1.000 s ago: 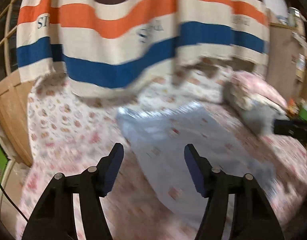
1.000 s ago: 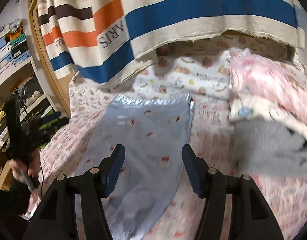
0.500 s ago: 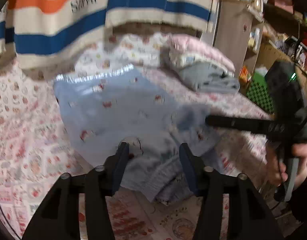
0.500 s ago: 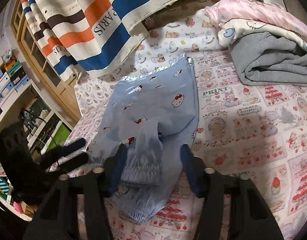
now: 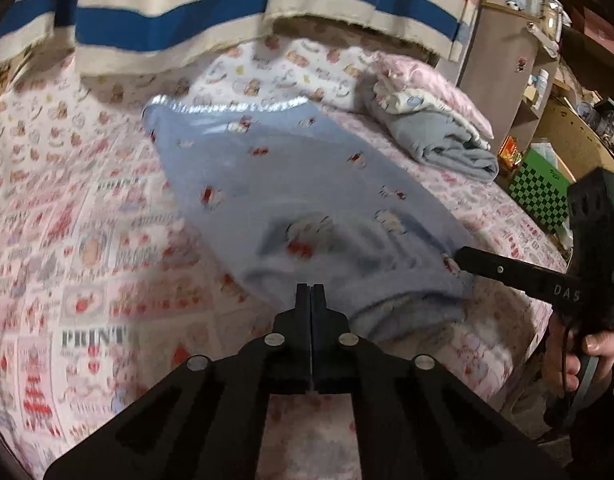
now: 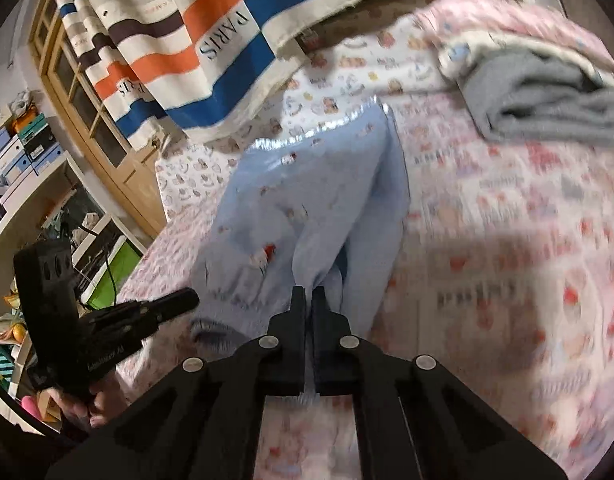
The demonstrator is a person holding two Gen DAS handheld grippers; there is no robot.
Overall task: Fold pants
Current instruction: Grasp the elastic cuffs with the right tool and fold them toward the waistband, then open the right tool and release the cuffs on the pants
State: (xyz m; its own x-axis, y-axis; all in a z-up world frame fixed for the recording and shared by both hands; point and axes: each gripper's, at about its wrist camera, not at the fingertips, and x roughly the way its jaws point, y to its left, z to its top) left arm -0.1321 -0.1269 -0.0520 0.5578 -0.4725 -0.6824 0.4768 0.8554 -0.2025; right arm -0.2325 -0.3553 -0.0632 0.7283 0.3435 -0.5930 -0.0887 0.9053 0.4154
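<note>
The light blue pants (image 5: 291, 184) lie just above both closed grippers: left gripper (image 5: 311, 286) and right gripper (image 6: 305, 289) each pinch the near cuff edge; motion blur hides the print.

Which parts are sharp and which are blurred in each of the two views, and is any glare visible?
Left wrist view: left tool sharp, bedsheet and blue pants motion-blurred, bright glare along the pants' far edge. Right wrist view: right tool sharp, sheet smeared at right, striped curtain fairly clear; fisheye bends both.
</note>
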